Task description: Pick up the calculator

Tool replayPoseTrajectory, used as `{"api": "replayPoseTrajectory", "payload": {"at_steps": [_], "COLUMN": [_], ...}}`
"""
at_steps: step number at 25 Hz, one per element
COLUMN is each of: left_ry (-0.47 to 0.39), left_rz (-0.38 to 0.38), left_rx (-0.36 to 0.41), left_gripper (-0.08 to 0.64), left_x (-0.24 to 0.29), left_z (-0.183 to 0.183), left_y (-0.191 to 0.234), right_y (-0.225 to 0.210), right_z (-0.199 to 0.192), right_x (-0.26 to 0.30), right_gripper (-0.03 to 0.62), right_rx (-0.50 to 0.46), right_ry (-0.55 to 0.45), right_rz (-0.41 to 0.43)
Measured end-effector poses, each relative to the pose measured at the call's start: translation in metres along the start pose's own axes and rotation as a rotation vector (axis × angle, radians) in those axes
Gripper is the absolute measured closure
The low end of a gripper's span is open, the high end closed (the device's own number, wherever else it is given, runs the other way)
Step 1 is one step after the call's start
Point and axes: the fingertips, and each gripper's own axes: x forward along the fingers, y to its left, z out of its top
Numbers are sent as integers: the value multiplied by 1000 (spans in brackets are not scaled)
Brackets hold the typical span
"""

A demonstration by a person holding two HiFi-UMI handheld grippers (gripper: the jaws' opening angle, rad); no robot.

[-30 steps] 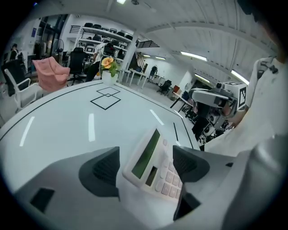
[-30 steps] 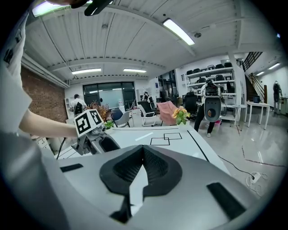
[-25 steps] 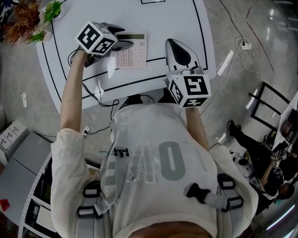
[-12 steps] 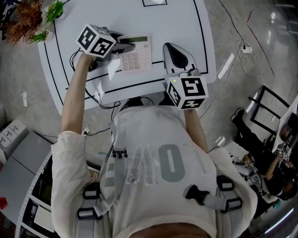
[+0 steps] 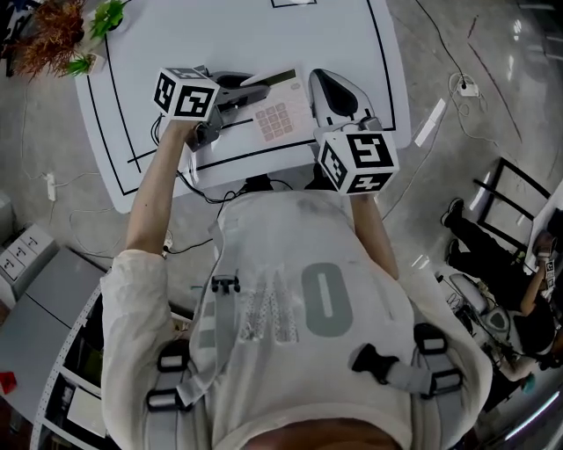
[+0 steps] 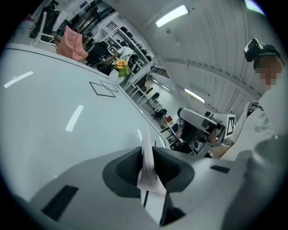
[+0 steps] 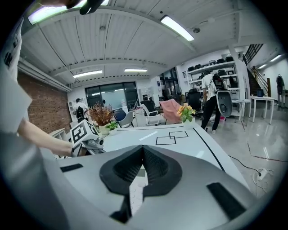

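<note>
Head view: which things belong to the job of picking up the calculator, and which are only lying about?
Job in hand: calculator, tilted; left hand-held gripper, whose jaws have just been closing, clamped on its edge; white table beneath.

Lying about: right hand-held gripper, jaws together, nothing between them; potted plants at the table corner; white plug on the floor.

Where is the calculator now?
In the head view's upper middle, the calculator tilts over the white table, its left edge clamped by the left hand-held gripper, whose jaws have just been closing.
</note>
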Motion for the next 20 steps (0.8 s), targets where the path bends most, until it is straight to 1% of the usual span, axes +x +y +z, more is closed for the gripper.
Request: {"api": "replayPoseTrajectory", "payload": {"at_steps": [4, 8, 12, 17, 20], "left_ry": [-34, -75, -137, -250, -306], "left_rz": [-7, 0, 60, 121, 175], "left_rx": [-33, -36, -13, 14, 29], "left_gripper": [477, 477, 479, 477, 477], "left_x": [8, 17, 19, 12, 4], "left_z": [-7, 2, 20, 48, 66], "left_y": [-11, -24, -28, -31, -33], "right_y": [5, 4, 2, -3, -5], "right_z": [8, 22, 30, 43, 50], "right_x": [-7, -15, -20, -26, -27], "right_gripper": [588, 588, 588, 588, 588], "right_rx": [0, -19, -25, -36, -51], "right_ry": [-26, -57, -76, -115, -132], "right_rz": [8, 11, 5, -3, 0]}}
